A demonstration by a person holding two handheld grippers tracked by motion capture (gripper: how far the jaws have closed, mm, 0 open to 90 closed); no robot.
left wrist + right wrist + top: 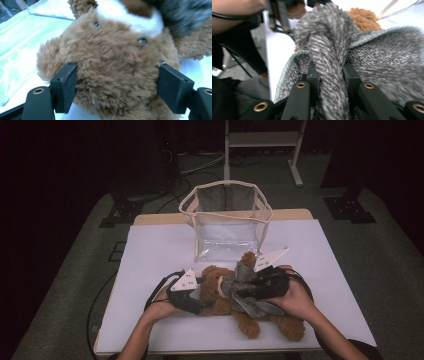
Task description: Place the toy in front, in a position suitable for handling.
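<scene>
My table (150, 250) carries a clear bag (227, 217), standing open in the upper middle of the high view, probably so the toy can go in. The brown teddy bear (220, 292) lies across the lower middle, just in front of the bag. My left gripper (192, 301) braces its head, jaws wide and pressing the fur on both sides. My right gripper (250, 292) has its jaws pinched tight on a fold of the grey knit scarf (329, 50) at the bear's neck. Both forearms enter low, angled inward.

Black tools (202, 306) with brass screws, grey plates, black cables.
</scene>
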